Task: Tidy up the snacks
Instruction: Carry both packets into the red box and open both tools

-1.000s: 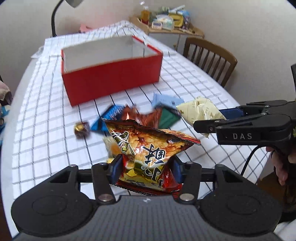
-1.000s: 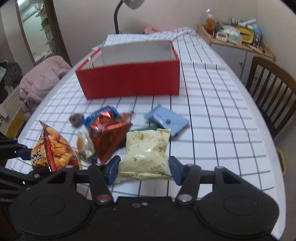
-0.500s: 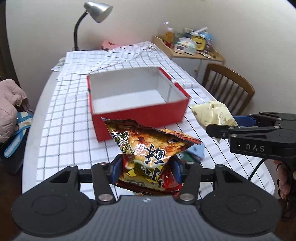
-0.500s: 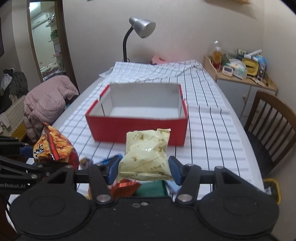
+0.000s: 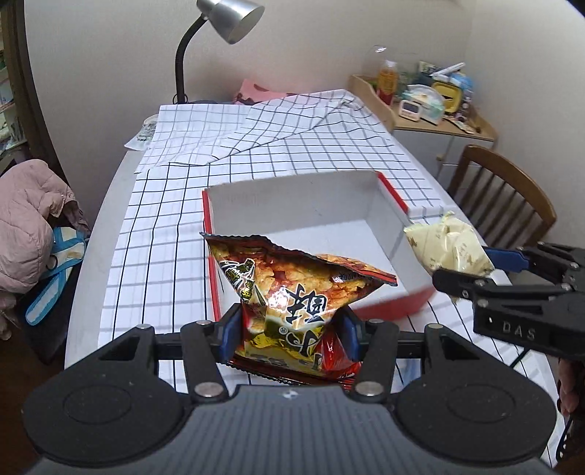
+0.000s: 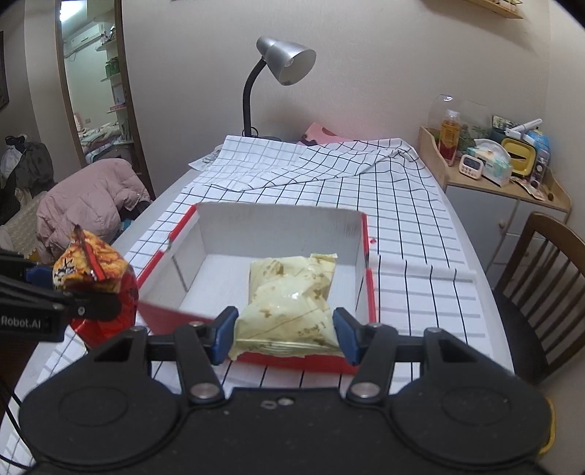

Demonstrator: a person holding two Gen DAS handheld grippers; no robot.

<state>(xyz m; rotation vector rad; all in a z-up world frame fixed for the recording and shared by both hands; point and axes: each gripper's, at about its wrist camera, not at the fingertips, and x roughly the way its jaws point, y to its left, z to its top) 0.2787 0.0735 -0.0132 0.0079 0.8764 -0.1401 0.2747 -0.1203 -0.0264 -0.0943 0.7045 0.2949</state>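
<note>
A: So, left wrist view first. What do the tongs have?

B: The left gripper (image 5: 289, 336) is clamped on a red and orange chip bag (image 5: 292, 288) at the lower middle of the frame, blue pads pressing both sides of it. The bag hangs in front of the near wall of a red box (image 5: 398, 310) with a white inside, which sits mid-frame on the checked tablecloth (image 5: 164, 204).

A: And the other one?

B: At the right edge, the right gripper (image 5: 471, 263) grips a pale yellow bag (image 5: 446, 244), just beside the box's right wall. A desk lamp (image 5: 226, 22) stands at the top.

A: Now the right wrist view.

B: The right gripper (image 6: 285, 332) pinches the pale yellow bag (image 6: 292, 296) at the lower middle, held over the box's near wall with the white inside behind it. The red box (image 6: 371, 292) fills the centre. At the left edge, the left gripper (image 6: 69, 288) holds the chip bag (image 6: 91, 263), close to the box's left corner. A wooden chair (image 6: 548, 263) is at the right, a pink jacket (image 6: 87, 201) at the left.
</note>
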